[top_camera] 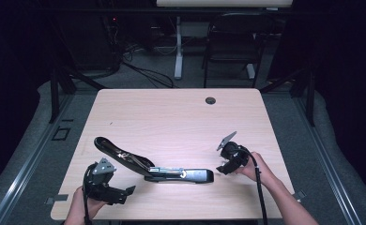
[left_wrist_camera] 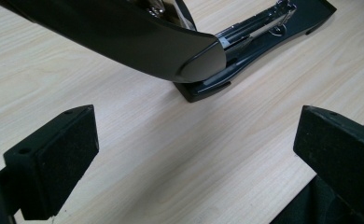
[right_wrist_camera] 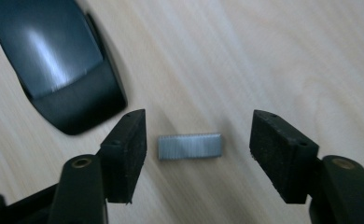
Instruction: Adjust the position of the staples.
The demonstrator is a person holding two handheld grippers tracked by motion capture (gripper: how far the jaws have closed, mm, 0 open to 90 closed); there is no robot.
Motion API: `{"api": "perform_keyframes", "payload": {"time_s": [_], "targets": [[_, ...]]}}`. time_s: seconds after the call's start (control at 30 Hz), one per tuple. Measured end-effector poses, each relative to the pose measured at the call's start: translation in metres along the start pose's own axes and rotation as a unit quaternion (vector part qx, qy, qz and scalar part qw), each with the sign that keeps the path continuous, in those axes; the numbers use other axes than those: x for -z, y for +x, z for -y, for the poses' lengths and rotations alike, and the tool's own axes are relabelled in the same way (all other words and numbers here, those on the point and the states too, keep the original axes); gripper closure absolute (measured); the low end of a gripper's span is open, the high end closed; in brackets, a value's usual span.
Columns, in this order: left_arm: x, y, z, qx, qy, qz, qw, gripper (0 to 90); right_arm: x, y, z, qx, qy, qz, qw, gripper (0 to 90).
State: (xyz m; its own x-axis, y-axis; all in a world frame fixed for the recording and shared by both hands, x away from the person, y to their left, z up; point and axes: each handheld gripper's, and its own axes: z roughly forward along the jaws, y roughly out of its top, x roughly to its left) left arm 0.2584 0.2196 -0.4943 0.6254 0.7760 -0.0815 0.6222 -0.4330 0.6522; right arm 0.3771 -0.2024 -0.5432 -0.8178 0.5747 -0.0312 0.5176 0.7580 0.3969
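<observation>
Left tool (top_camera: 125, 191) jaws wide apart; right tool (top_camera: 222, 167) jaws parted (pads touching nothing)

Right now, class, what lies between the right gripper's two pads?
In the right gripper view, a strip of staples lies flat on the table between the right gripper pads, touching neither; the stapler sits beyond.

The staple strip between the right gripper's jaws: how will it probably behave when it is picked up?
The staple strip looks small and thin, so probably very light. It lies flat on the table, so it may slide. A hard squeeze might break it.
</observation>
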Motion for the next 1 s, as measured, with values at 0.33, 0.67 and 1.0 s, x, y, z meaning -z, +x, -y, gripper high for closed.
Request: {"api": "perform_keyframes", "payload": {"time_s": [0.33, 0.67, 1.0], "targets": [[0.0, 0.004, 0.0, 0.006, 0.006, -0.011, 0.9999, 0.2, -0.002, -0.006, -0.004, -0.085, -0.003, 0.036, 0.9957, 31.4], [0.0, 0.004, 0.0, 0.003, 0.008, -0.013, 0.9999, 0.2, -0.003, -0.004, -0.004, -0.071, 0.053, 0.066, 0.9939, 32.6], [0.0, 0.005, 0.0, 0.003, 0.008, -0.014, 0.9999, 0.2, 0.003, -0.015, 0.004, -0.1, 0.065, 0.067, 0.9906, 41.1]]}}
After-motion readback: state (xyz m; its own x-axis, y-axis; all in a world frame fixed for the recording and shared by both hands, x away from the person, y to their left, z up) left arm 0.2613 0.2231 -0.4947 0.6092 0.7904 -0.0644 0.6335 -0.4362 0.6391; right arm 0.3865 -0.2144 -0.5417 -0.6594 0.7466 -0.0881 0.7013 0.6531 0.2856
